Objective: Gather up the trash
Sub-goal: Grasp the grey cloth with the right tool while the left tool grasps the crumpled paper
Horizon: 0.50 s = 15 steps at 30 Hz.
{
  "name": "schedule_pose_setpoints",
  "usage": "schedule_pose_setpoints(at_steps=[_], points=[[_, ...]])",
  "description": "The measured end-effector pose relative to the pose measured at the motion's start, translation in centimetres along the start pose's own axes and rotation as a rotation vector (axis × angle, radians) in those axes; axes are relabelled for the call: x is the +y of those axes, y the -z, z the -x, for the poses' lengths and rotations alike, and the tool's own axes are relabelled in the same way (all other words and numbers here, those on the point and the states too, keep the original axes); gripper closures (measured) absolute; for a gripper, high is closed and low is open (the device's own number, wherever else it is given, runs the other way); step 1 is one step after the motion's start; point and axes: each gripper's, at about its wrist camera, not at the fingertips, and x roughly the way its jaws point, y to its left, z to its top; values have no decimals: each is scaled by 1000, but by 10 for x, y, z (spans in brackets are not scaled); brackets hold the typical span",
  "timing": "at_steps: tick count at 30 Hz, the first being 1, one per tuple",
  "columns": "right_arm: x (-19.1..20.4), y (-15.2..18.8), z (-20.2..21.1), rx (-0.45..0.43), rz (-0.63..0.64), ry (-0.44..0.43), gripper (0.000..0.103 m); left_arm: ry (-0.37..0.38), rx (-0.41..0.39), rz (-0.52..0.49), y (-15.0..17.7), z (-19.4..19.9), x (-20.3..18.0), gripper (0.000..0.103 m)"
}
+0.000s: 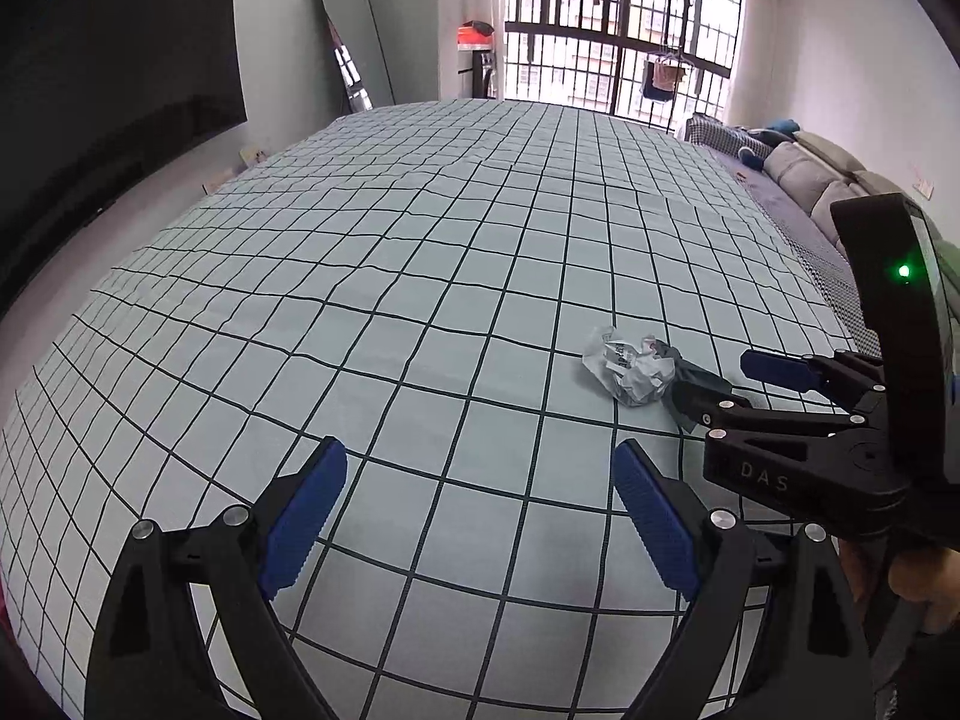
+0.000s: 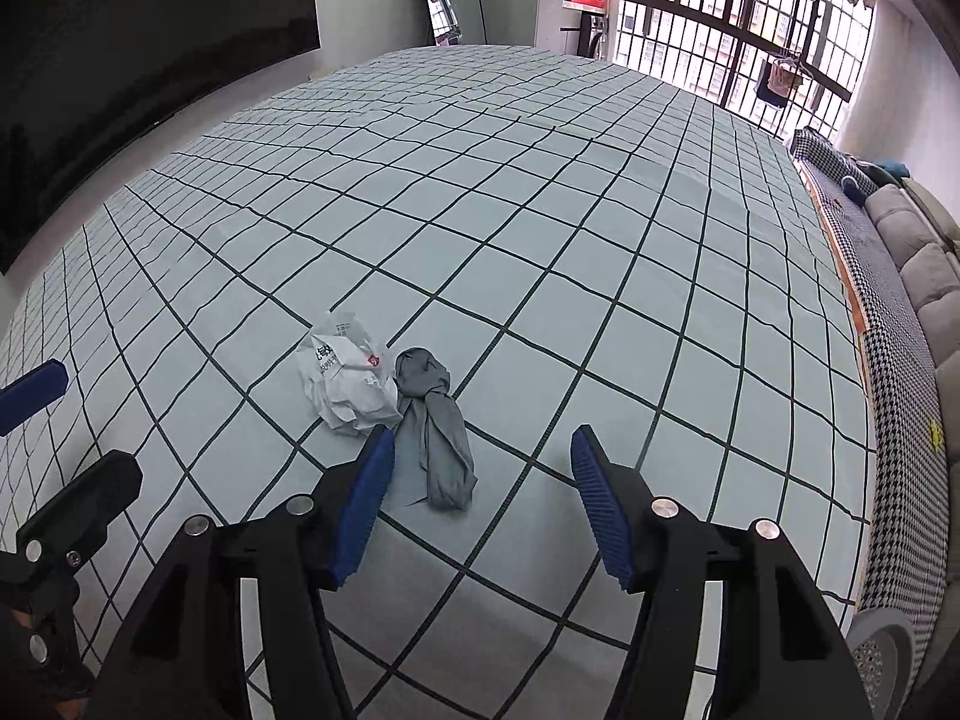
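A crumpled white wrapper [image 2: 351, 381] lies on the checked sheet [image 2: 540, 210], touching a knotted grey cloth [image 2: 435, 420] to its right. The right gripper [image 2: 480, 498] hovers near, fingers parted and empty, probably lining up a pinch. The left gripper [image 1: 480, 516] waits wide open, empty, further left.

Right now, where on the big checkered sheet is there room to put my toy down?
Nearly all of the checkered sheet is bare: the wide stretch from the crumpled white bag toward the window, and the side toward the sofa. It is crowded only near the bag and the grey cloth touching it, where the right gripper hovers.
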Motion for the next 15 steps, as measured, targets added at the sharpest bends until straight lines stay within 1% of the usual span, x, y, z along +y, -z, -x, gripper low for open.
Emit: schedule_pose_setpoints(at_steps=[1, 3, 4, 8, 11, 15], points=[[2, 0, -1, 3, 6, -5, 48, 0, -1, 0, 0, 1, 0, 15], [6, 0, -4, 13, 24, -15, 63, -3, -1, -2, 1, 1, -2, 15], [8, 1, -4, 10, 33, -21, 67, -5, 1, -3, 1, 0, -2, 15], [15, 4, 0, 6, 57, -32, 88, -7, 8, -5, -2, -2, -6, 15], [11, 8, 5, -1, 43, -45, 91, -4, 13, -8, -1, -2, -9, 15], [-2, 14, 16, -16, 1, -60, 93, -5, 12, -20, -1, 3, -17, 14]])
